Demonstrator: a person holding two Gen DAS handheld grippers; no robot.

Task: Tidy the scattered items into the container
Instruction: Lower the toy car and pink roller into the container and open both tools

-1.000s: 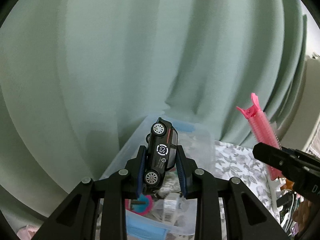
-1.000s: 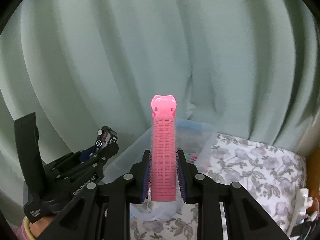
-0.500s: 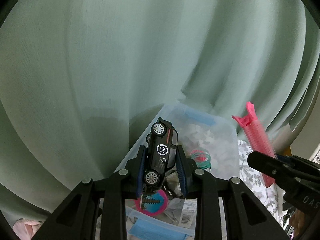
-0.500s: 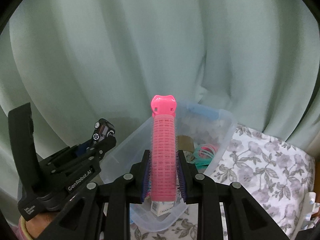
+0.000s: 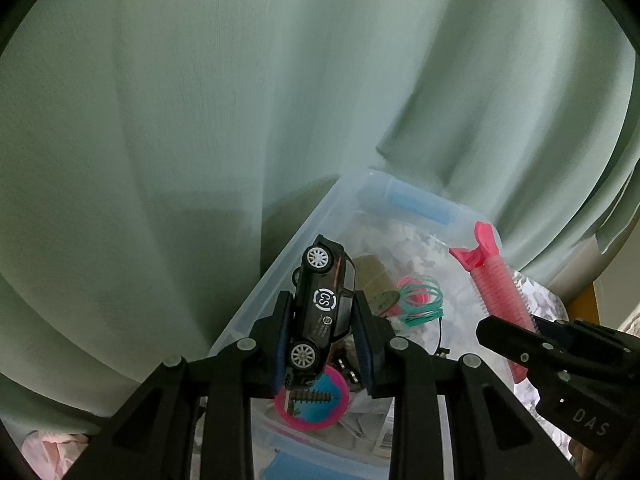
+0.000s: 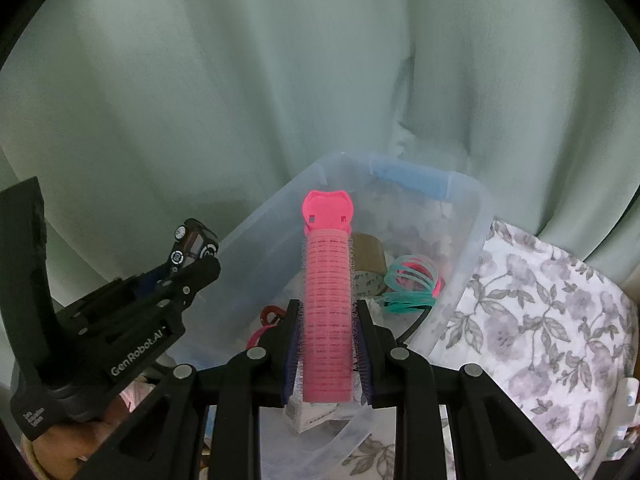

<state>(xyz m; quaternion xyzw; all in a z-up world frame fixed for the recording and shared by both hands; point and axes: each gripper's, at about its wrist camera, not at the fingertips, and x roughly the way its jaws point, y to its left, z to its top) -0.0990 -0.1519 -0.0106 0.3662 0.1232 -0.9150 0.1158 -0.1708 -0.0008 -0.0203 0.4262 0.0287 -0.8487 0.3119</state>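
Note:
My left gripper (image 5: 322, 334) is shut on a black toy car (image 5: 322, 308), nose up, above the near left part of a clear plastic bin (image 5: 280, 268). My right gripper (image 6: 327, 344) is shut on a pink hair roller (image 6: 327, 300), upright, over the same bin (image 6: 472, 240). The roller also shows in the left wrist view (image 5: 500, 284), and the car in the right wrist view (image 6: 192, 244). The bin holds a tape roll (image 6: 368, 256), teal and pink coil bands (image 6: 408, 280), a pink round disc (image 5: 312, 404) and a boxed item (image 6: 316, 416).
A green curtain (image 6: 280, 80) hangs close behind the bin. The bin sits on a floral cloth (image 6: 540, 320). A blue handle (image 6: 408, 178) marks the bin's far wall. A white object (image 6: 630, 400) lies at the right edge.
Both grippers have moved forward and tilted down toward the bin; its inside now fills more of each view. Both still hold their items.

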